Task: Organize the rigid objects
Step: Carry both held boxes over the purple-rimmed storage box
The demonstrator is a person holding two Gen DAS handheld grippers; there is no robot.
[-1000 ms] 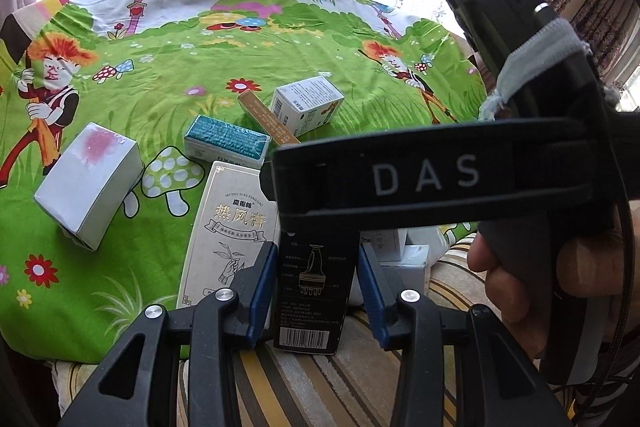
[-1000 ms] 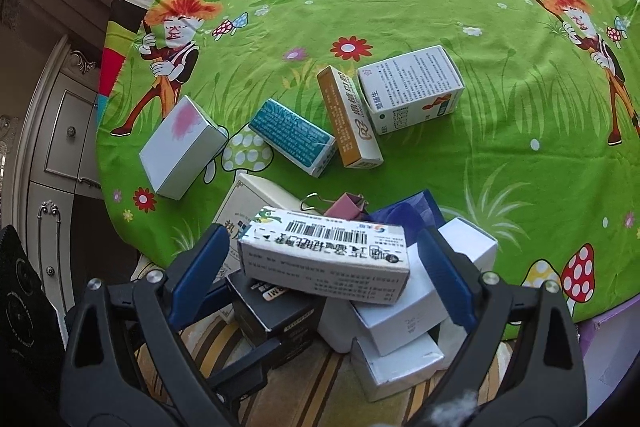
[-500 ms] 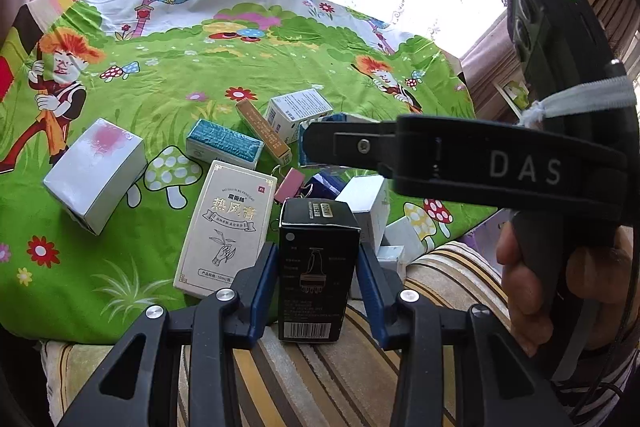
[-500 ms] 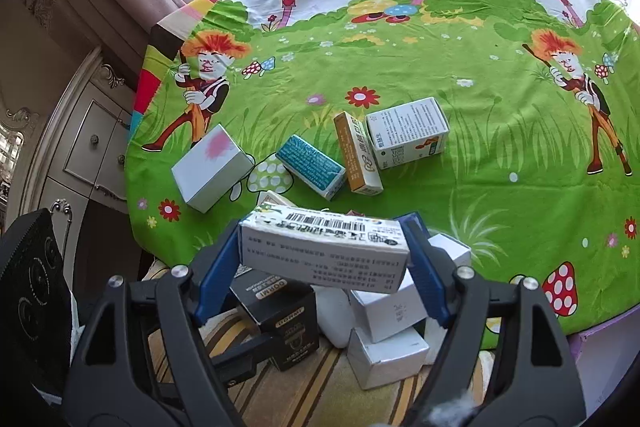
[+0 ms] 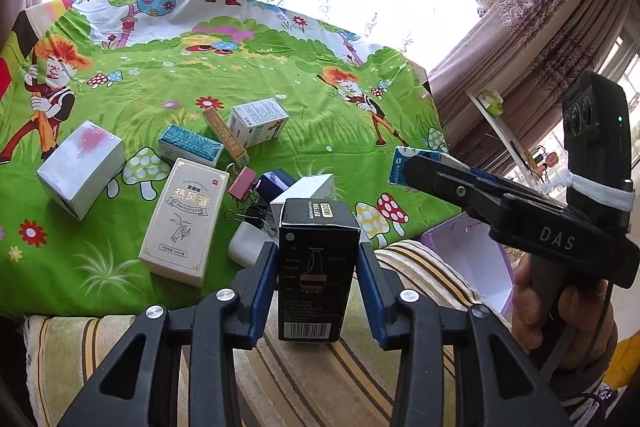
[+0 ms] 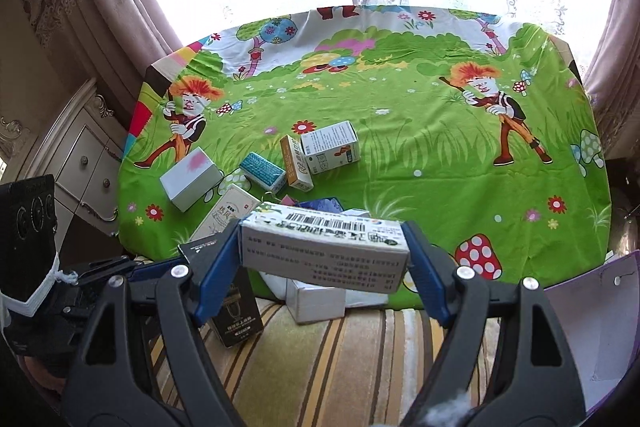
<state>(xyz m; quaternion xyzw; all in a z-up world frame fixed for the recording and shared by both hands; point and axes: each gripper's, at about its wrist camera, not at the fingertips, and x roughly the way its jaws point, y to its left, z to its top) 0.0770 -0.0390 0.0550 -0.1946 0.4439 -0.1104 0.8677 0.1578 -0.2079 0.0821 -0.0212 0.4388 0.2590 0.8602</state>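
My left gripper [image 5: 316, 255] is shut on an upright black box [image 5: 318, 267] with a barcode, held over the striped cushion [image 5: 320, 379]. The same black box [image 6: 236, 311] shows at the lower left of the right wrist view. My right gripper [image 6: 324, 247] is shut on a long white box [image 6: 324, 251] with a barcode, its pads pressing on both ends, lifted above the pile. In the left wrist view that right gripper [image 5: 416, 167] crosses the right side, held by a hand [image 5: 560, 299].
On the cartoon tablecloth [image 5: 280, 67] lie a white box with a pink blotch [image 5: 80, 167], a teal box [image 5: 190, 147], a narrow orange box [image 5: 226, 137], a white printed box [image 5: 258, 123] and a cream box [image 5: 184, 221]. Binder clips [image 5: 242, 183] and small white boxes [image 6: 316, 299] crowd the near edge. A lilac container [image 6: 592, 307] stands right.
The right jaws closed onto the long white box and lifted it off the pile. Both grippers rose and pulled back from the table. The black box stayed gripped in the left.
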